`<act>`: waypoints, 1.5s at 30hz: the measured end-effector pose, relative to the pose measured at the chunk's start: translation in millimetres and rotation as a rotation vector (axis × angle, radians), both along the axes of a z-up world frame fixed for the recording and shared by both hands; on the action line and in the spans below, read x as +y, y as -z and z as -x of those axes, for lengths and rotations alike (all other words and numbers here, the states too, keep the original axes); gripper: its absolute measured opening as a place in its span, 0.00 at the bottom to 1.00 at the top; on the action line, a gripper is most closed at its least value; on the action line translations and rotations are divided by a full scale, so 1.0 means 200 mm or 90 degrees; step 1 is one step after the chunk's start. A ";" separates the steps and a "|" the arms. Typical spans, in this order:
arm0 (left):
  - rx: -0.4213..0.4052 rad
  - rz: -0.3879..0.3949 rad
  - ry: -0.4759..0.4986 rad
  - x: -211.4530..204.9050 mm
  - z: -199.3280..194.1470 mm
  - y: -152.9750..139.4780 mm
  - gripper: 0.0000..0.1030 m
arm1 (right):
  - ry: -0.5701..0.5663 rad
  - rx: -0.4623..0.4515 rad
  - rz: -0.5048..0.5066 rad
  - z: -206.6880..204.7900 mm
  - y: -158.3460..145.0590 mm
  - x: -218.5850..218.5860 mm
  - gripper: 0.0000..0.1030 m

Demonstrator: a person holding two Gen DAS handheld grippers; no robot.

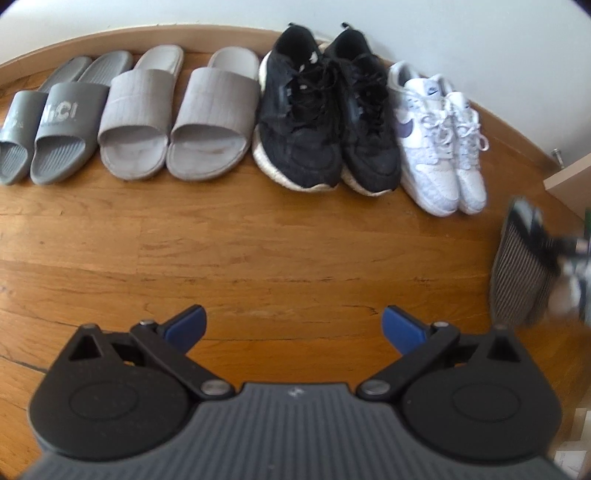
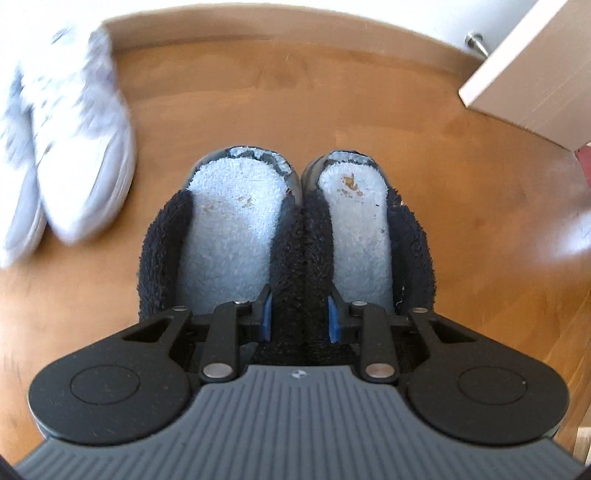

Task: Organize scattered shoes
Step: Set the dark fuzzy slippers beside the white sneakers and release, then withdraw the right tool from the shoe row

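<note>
Four pairs stand in a row against the wall in the left wrist view: dark grey slides [image 1: 55, 125], light grey slides [image 1: 177, 118], black sneakers [image 1: 325, 118] and white sneakers [image 1: 439, 147]. My left gripper [image 1: 293, 328] hangs open over bare floor in front of them, holding nothing. My right gripper [image 2: 299, 317] is shut on the touching inner walls of a pair of dark fuzzy slippers [image 2: 221, 229] with pale blue insoles, just right of the blurred white sneakers [image 2: 81, 147]. A ribbed slipper sole [image 1: 517, 273] shows at the right edge of the left wrist view.
Wooden floor [image 1: 258, 258] runs up to a wooden skirting board [image 1: 221, 35] under a white wall. A pale panel [image 2: 524, 74] juts in at the right, with a metal doorstop [image 2: 476, 40] beside it. Open floor lies between the white sneakers and the panel.
</note>
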State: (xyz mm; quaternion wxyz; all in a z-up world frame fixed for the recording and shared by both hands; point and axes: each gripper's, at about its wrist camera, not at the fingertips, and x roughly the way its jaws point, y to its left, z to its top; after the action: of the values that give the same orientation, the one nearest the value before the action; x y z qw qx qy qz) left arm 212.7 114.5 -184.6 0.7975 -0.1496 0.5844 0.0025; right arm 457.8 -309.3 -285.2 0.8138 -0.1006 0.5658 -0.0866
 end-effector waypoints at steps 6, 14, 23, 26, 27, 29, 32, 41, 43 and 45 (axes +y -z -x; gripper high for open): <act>-0.013 -0.054 -0.021 0.09 0.02 -0.03 1.00 | -0.028 -0.024 0.001 -0.35 -0.01 0.10 0.25; 0.000 -0.090 -0.058 0.17 0.04 0.00 1.00 | -0.040 -0.072 0.063 -0.63 0.11 0.39 0.24; 0.018 -0.082 -0.068 0.20 0.06 0.01 1.00 | 0.053 -0.030 0.052 -0.82 0.11 0.40 0.31; 0.012 -0.081 -0.071 0.21 0.06 0.00 1.00 | 0.079 -0.056 0.031 -0.80 0.10 0.36 0.39; 0.011 -0.081 -0.073 0.22 0.06 0.00 1.00 | 0.079 -0.065 0.027 -0.79 0.10 0.35 0.39; 0.007 -0.080 -0.075 0.22 0.06 -0.01 1.00 | 0.075 -0.093 0.036 -0.75 0.08 0.37 0.41; 0.010 -0.069 -0.079 0.22 0.08 0.01 1.00 | 0.088 -0.144 0.028 -0.67 0.05 0.36 0.50; -0.015 -0.064 -0.054 0.24 0.11 -0.04 1.00 | 0.095 -0.213 -0.066 -0.11 -0.03 0.42 0.68; -0.021 -0.062 -0.054 0.26 0.12 -0.05 1.00 | 0.056 -0.200 -0.077 0.05 -0.03 0.44 0.65; -0.035 -0.058 -0.045 0.27 0.13 -0.06 1.00 | 0.048 -0.190 -0.111 0.18 -0.03 0.38 0.61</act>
State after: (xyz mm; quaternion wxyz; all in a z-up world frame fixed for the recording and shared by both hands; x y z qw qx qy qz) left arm 187.2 169.4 -173.0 0.8188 -0.1338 0.5557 0.0535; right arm 422.4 -233.3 -279.4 0.8906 0.0056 0.4475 -0.0815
